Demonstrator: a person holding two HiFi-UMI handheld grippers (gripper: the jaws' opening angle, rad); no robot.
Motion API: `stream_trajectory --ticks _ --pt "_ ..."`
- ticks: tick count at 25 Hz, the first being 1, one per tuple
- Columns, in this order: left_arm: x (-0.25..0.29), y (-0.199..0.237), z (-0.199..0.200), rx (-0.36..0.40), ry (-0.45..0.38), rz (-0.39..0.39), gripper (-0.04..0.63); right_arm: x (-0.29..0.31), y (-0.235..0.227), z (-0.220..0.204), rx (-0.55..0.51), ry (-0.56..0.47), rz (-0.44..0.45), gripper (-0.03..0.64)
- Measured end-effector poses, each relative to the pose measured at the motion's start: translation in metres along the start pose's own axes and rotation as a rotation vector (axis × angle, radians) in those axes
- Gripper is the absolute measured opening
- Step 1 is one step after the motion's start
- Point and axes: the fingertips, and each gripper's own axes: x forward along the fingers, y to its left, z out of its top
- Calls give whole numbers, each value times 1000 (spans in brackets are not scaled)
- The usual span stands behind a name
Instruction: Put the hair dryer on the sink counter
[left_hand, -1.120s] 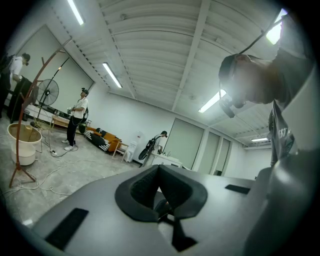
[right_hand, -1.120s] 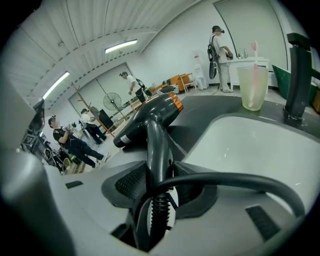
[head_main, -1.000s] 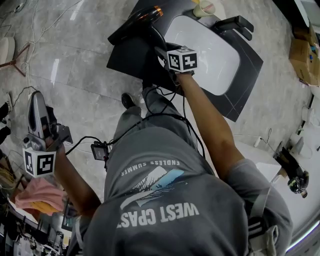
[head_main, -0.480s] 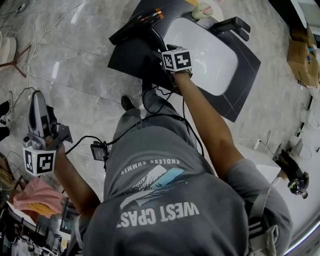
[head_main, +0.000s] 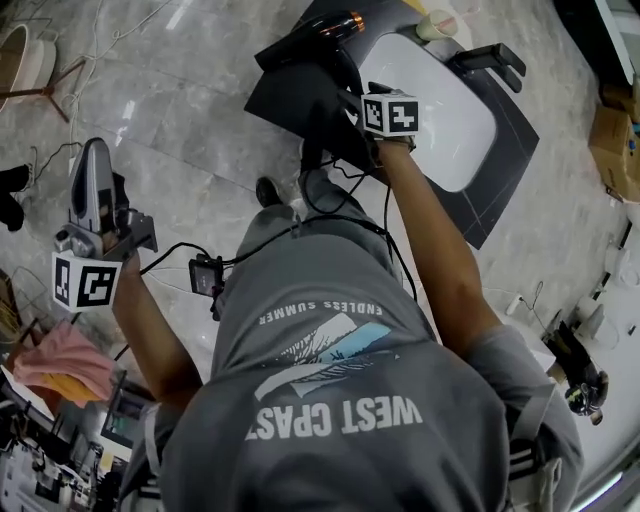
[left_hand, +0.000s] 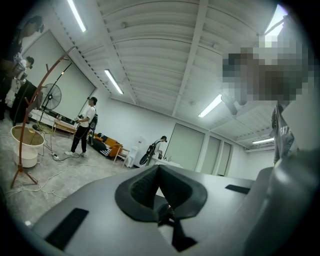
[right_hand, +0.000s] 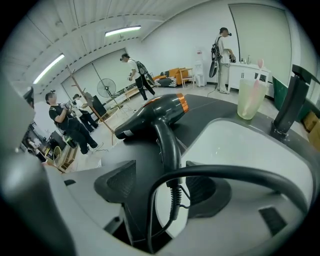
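Observation:
The black hair dryer (head_main: 320, 35) with an orange ring lies on the dark sink counter (head_main: 285, 100), left of the white basin (head_main: 440, 110). In the right gripper view, the hair dryer (right_hand: 155, 112) points its handle toward me. My right gripper (right_hand: 160, 185) is open; the handle's end and the cord (right_hand: 225, 175) sit between the pads without touching them. From the head view, the right gripper (head_main: 350, 90) reaches over the counter's near edge. My left gripper (head_main: 97, 160) is held out over the floor, far from the counter. Seen in its own view, the left gripper (left_hand: 159, 167) is shut on nothing.
A pale cup (head_main: 437, 24) and a black faucet (head_main: 490, 60) stand at the basin's far side. The cup (right_hand: 250, 97) and the faucet (right_hand: 290, 105) also show in the right gripper view. Cables cross the marble floor. Several people, a fan and furniture fill the room beyond.
The head view has shifted, so the counter sits further right and higher. The right gripper stays by the dryer's handle, and the dryer still lies on the counter. The left gripper has risen a little.

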Motion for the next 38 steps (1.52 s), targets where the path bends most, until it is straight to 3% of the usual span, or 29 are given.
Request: stream_trajectory --ticks 10,20,26,30,35,38 --pt "-17 12 8 10 -17 -1 15 -30 24 18 93 -46 99 318" --pt "-43 24 20 10 -64 -5 15 -55 52 -23 74 227 229 318" --pt "-48 21 28 19 -93 -32 15 -84 48 -30 19 245 204 318" --pt "-50 18 35 31 -103 -50 15 -114 55 -5 -14 100 167 295" --pt "-53 13 44 57 -111 -81 15 -200 85 72 -97 -371 159 115" --pt "-53 9 47 73 -103 -101 15 -266 111 108 -148 -583 157 72"
